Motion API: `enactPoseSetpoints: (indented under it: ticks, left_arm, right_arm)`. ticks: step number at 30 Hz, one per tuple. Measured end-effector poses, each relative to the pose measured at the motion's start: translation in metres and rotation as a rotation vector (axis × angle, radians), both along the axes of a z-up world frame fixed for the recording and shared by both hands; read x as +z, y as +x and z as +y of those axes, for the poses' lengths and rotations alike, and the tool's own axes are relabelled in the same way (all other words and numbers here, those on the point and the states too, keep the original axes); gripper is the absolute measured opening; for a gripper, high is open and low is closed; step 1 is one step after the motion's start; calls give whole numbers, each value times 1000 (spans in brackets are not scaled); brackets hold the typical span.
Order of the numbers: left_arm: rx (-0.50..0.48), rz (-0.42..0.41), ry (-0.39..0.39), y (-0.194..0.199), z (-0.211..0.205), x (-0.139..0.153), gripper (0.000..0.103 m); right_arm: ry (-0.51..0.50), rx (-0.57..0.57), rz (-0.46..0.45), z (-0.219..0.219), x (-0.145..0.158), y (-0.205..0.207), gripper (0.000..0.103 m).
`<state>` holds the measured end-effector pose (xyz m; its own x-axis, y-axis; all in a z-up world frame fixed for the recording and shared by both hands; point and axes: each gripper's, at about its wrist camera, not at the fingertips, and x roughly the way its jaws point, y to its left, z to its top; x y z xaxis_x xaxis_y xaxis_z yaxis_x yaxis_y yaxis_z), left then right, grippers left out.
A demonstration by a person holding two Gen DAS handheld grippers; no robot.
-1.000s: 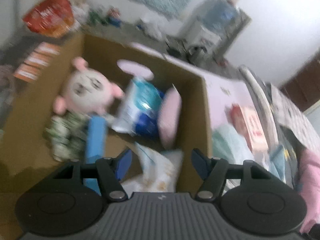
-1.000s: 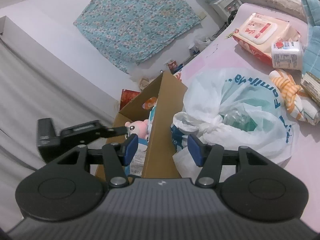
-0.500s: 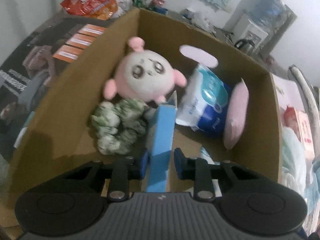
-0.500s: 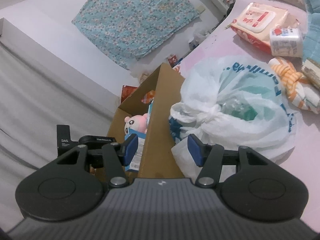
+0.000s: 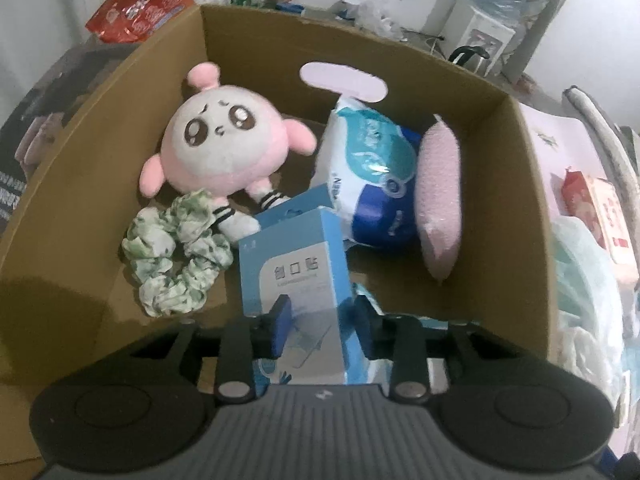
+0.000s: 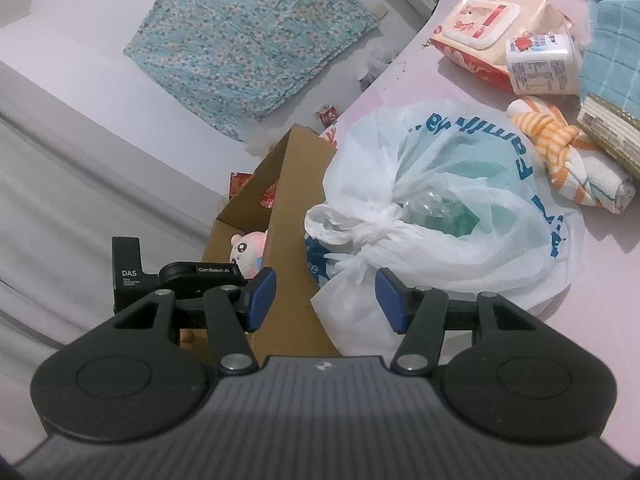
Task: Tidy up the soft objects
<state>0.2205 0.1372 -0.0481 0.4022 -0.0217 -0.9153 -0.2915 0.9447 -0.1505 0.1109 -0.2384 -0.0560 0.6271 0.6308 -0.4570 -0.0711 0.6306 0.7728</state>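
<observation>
Counted four soft things already inside the open brown cardboard box in the left wrist view: round pink-and-white plush doll at upper left, green-and-white fabric scrunchie just below, blue-and-white plastic tissue pack in the middle, flat pink fuzzy pad leaning at the right wall. Found the left gripper low in the frame, pointed down into the box, with a light blue cardboard carton standing between its narrow, now opening jaws; judged this as a release, the carton set on the box floor beside the scrunchie. Saw the right gripper half wide and holding nothing, hovering over the box edge. Noticed more work outside the box, in the right wrist view: tied white plastic bag touching the box wall in the centre, orange-striped knotted cloth at the right, red-and-cream wipes pack at upper right, all on the pink surface. Estimated the task as roughly half done, not more.
</observation>
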Motion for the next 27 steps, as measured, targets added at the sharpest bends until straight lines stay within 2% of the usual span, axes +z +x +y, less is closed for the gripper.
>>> enactPoseSetpoints:
  ticks: [4,7,9,10,14,16,18,23,27]
  left_arm:
    - [22,20,-15,-4,9,-3,41]
    - [29,-2,-25,-10,12,4,42]
    - [22,-30,-36,-15,14,14,55]
    - [16,-45,-38,-18,13,20,58]
    - [-19,-124,-26,-41,11,53,72]
    - [-41,-165,-34,-58,9,73,78]
    - [-69,-204,-40,-77,5,89,87]
    - [-163,-333,-12,-132,-16,121,97]
    - [-303,-446,-19,-175,-43,127,101]
  right_arm:
    - [1,2,0,-1,0,1,55]
    - [1,7,-5,1,3,-1,55]
    - [-2,8,-14,0,6,-3,55]
    - [-3,8,-19,-1,8,-4,55]
    - [-12,7,-55,-8,18,-15,61]
    - [-17,2,-81,-15,23,-22,71]
    - [-28,-9,-107,-24,28,-32,74]
    - [-61,-49,-156,-48,37,-61,82]
    - [-140,-73,-168,-61,37,-90,87]
